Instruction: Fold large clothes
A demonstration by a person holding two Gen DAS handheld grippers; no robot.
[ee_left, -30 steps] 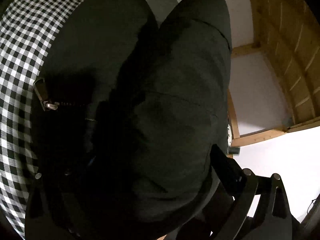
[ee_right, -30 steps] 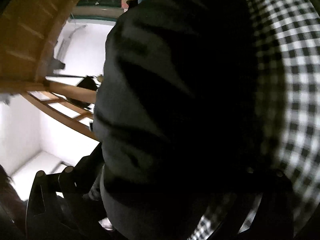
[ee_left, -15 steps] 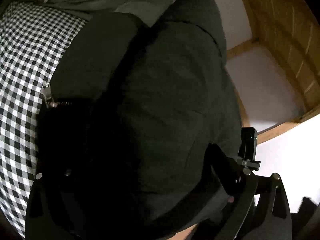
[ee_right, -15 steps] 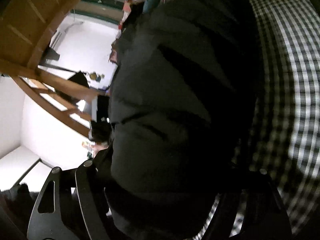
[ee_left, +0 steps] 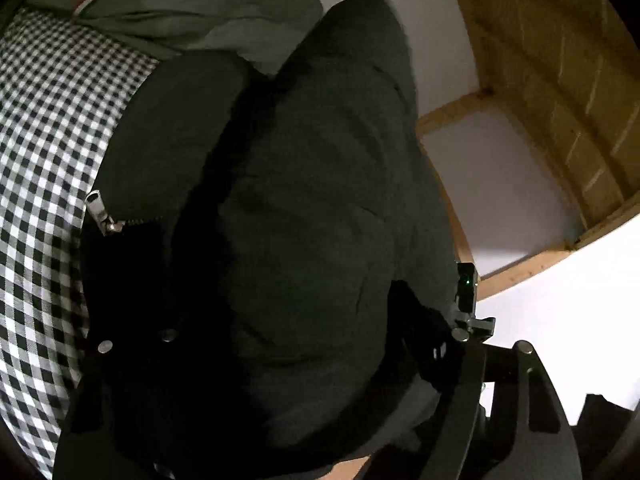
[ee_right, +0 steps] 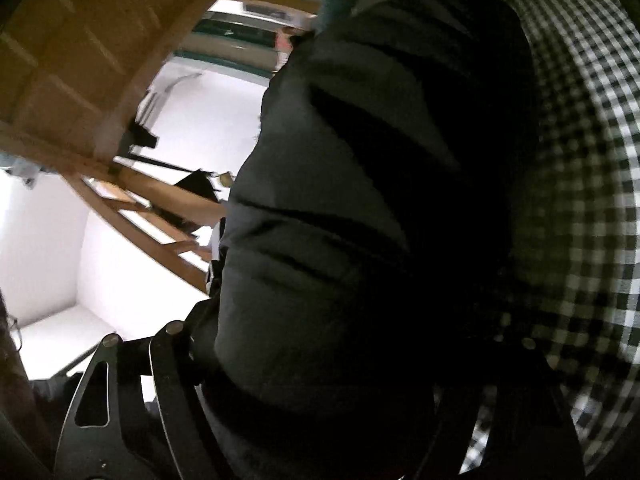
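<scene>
A black padded jacket fills the left wrist view, bunched between the fingers of my left gripper, which is shut on it. A metal zipper pull shows at its left edge. The same jacket fills the right wrist view, where my right gripper is shut on it. Both hold the jacket lifted over a black-and-white checked cloth. The fingertips are hidden by the fabric.
The checked cloth also lies to the right in the right wrist view. A grey-green garment lies at the far end of it. Wooden beams and panelling and white walls stand beside.
Both grippers have swung with the jacket: more of the grey-green garment and the checked cloth's far end has come into view, and the room behind has shifted. The grips are unchanged.
</scene>
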